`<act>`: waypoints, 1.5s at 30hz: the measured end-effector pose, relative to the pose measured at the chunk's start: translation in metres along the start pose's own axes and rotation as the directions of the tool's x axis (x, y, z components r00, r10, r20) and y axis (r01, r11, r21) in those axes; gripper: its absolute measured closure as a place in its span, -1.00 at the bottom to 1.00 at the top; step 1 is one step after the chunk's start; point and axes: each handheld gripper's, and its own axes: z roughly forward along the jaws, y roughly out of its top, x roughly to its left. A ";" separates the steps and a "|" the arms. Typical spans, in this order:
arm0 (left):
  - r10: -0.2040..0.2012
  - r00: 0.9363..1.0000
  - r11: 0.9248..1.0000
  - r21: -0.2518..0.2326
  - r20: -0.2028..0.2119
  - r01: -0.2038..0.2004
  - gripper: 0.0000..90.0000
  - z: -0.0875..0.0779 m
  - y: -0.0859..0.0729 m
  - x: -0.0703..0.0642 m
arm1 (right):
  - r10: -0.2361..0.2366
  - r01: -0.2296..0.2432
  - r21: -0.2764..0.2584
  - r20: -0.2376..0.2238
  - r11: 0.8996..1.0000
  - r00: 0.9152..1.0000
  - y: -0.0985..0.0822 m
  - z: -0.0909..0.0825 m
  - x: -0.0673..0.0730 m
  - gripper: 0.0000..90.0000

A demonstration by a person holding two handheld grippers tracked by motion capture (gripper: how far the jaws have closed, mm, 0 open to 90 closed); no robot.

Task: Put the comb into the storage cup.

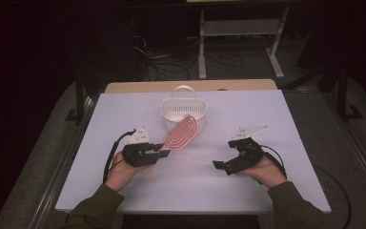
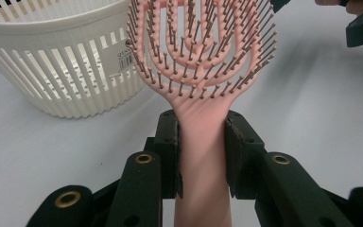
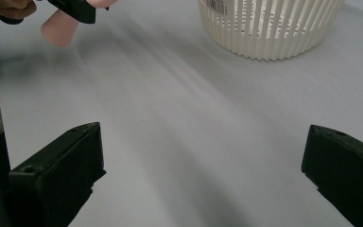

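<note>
Between my left tongs: the pink hairbrush, clamped by its handle.
Its head tilts over the white basket; my right tongs gape apart, holding nothing.

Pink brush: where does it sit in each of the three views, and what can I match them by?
High view: brush at centre, held by the left gripper, head against the basket.
Left gripper view: brush fills the centre, handle clamped between the jaws.
Right gripper view: handle end at top left.
Shared landmark: the white basket.
</note>
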 end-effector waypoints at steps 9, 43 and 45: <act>0.000 1.000 1.000 -0.005 -0.005 0.000 0.55 0.000 0.000 -0.001 | -0.011 0.011 -0.022 -0.016 1.000 1.000 0.011 0.004 0.002 -1.00; 0.006 1.000 0.999 -0.031 -0.030 -0.007 0.55 0.001 0.001 -0.005 | -0.010 0.001 -0.102 -0.084 0.995 0.996 0.050 0.015 0.009 -1.00; 0.005 0.999 0.999 -0.033 -0.032 -0.006 0.55 0.001 0.001 -0.005 | -0.011 0.002 -0.103 -0.088 0.995 0.996 0.052 0.016 0.009 -1.00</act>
